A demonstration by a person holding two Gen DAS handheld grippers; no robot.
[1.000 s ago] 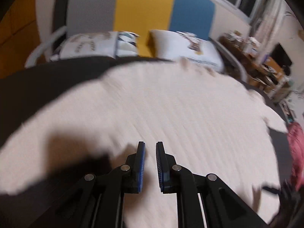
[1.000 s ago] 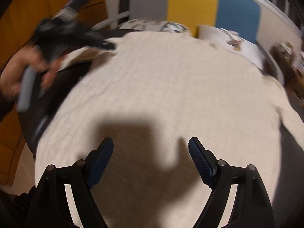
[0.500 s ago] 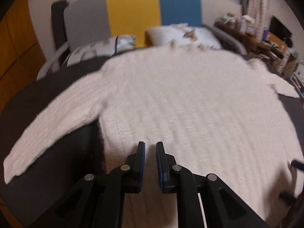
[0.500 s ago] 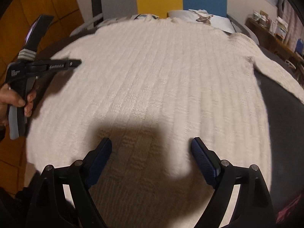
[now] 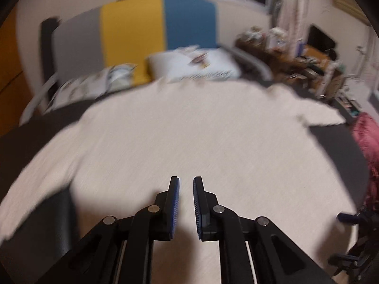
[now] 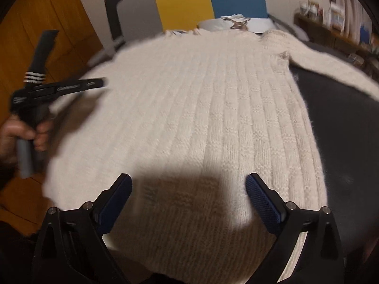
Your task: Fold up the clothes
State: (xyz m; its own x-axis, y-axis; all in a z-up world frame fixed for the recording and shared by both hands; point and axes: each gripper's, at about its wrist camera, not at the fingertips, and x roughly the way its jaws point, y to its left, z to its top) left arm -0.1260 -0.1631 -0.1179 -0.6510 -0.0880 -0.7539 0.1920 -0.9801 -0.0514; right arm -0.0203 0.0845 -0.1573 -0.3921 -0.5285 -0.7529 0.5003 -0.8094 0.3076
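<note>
A cream ribbed sweater (image 5: 189,130) lies spread flat on the dark bed cover, one sleeve at the lower left and the other at the right. My left gripper (image 5: 186,179) hovers over its lower body. Its jaws are closing and stand a narrow gap apart with nothing between them. In the right wrist view the sweater (image 6: 201,106) fills the middle. My right gripper (image 6: 188,179) hangs over the hem, its jaws opening wide and empty. The left gripper (image 6: 99,84) shows there at the sweater's left side, held by a hand (image 6: 14,135).
Dark bed cover (image 6: 343,123) shows beside the sweater. Two pillows (image 5: 196,66) lie against a grey, yellow and blue headboard (image 5: 132,30). A pink garment (image 5: 367,142) sits at the right edge, with cluttered shelves (image 5: 296,59) behind it. Orange wooden panels (image 6: 59,23) stand to the left.
Both views have swung and rolled over the sweater, which still lies flat. The right jaws have spread wider. The left jaws have drawn slightly closer.
</note>
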